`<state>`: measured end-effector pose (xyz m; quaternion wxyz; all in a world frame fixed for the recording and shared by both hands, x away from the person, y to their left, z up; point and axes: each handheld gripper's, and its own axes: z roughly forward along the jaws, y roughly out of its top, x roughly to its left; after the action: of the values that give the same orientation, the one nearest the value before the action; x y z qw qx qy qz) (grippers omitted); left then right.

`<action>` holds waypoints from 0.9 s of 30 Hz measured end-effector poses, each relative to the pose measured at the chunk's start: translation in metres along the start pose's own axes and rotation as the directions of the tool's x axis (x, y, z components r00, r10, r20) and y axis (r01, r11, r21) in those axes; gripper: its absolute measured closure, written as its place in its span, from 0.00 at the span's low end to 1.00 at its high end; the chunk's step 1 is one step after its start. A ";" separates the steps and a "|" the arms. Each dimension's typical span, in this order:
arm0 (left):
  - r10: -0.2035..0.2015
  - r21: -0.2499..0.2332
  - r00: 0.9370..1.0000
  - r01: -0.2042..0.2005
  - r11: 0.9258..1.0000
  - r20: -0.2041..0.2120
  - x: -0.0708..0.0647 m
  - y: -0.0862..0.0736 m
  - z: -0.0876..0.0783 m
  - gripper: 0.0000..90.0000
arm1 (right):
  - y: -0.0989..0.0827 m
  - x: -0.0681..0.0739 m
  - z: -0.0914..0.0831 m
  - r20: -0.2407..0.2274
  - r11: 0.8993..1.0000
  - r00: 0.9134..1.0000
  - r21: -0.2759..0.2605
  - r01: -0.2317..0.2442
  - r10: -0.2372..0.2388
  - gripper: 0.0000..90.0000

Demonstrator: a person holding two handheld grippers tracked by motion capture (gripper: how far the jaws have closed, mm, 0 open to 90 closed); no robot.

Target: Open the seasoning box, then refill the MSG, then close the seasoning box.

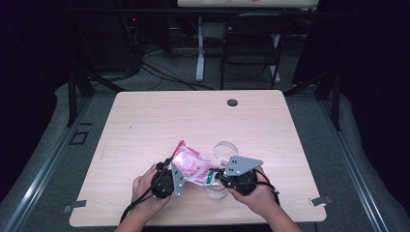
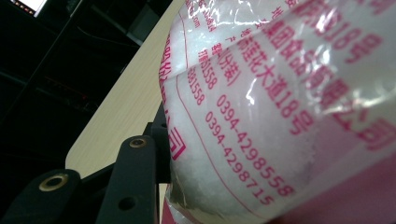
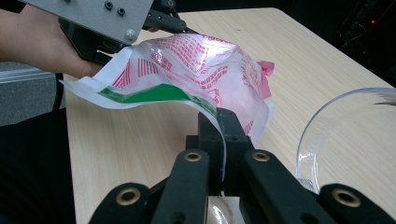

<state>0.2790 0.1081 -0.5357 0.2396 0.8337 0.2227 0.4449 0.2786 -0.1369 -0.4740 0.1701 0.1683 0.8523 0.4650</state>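
Bag: a soft plastic pouch (image 1: pixel 191 166) printed in pink with a green band, held up off the worktop (image 1: pixel 145 121) between the two tools, near its front edge.
Contents: white grains or crystals, seen close in the left gripper view (image 2: pixel 280 116); probably sugar or salt, though the print is too partial to be sure.
Left tool: (image 1: pixel 170 180) jaws partly closed and clamped on the filled body of the bag, the film bulging beside the one black jaw that shows.
Right tool: (image 3: pixel 223 135) jaws pressed together on the flat sealed edge of the bag, by the green band, pinching only film.
Bowl: a clear glass bowl (image 1: pixel 223 152) stands on the worktop just beside the right tool, its rim close to the bag's lower corner (image 3: pixel 345 135).
Handling: the film is limp and slick, so it will sag and fold between the two holds; the loose fill gives it some weight and will shift toward whichever end drops.
Where to hold: the flat seam takes a firm pinch without slipping; the full body needs a wider, gentler clamp, as hard squeezing could split the film or push grains out.
Risk: tilting it before it is over the bowl would spill the fill on the worktop.
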 end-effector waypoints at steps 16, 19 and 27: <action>0.045 -0.016 0.999 -0.045 0.999 0.000 0.005 0.009 0.003 0.67 | 0.000 -0.004 -0.005 0.023 1.000 1.000 -0.009 -0.003 0.003 1.00; 0.056 -0.022 0.998 -0.056 0.998 -0.006 0.007 0.011 0.004 0.67 | 0.000 -0.005 -0.006 0.027 1.000 1.000 -0.013 -0.003 0.003 1.00; 0.056 -0.021 0.998 -0.057 0.998 -0.016 0.004 0.010 0.003 0.67 | 0.000 -0.005 -0.007 0.034 1.000 0.999 -0.009 -0.001 0.002 1.00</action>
<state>0.2851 0.1019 -0.5279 0.2342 0.8336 0.1962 0.4603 0.2801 -0.1447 -0.4698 0.1850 0.1761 0.8470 0.4662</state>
